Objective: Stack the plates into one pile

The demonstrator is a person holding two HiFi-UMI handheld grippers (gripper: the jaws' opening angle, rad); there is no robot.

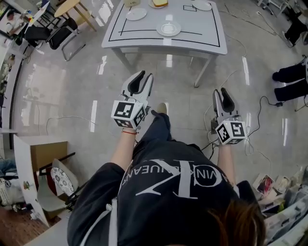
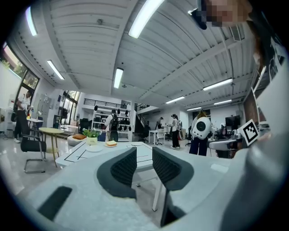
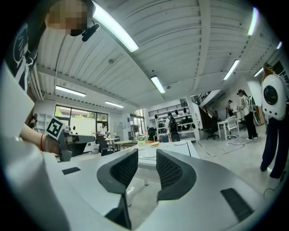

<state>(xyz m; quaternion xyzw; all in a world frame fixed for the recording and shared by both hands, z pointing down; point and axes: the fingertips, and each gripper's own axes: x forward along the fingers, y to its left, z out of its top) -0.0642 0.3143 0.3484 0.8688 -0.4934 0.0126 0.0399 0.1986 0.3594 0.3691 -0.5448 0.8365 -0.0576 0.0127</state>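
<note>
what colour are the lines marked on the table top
The lines are black, on the white table; clearest in the head view.

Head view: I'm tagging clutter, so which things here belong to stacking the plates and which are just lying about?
Job: centre plate, left plate, right plate, white table, left gripper, right gripper.
Lying about: black chair, floor cables, cardboard box.

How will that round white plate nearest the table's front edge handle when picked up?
The round white plate looks glossy, so probably stiff and slippery. It lies flat on the white table, so unlikely to tip; its low rim may be awkward to grab.
</note>
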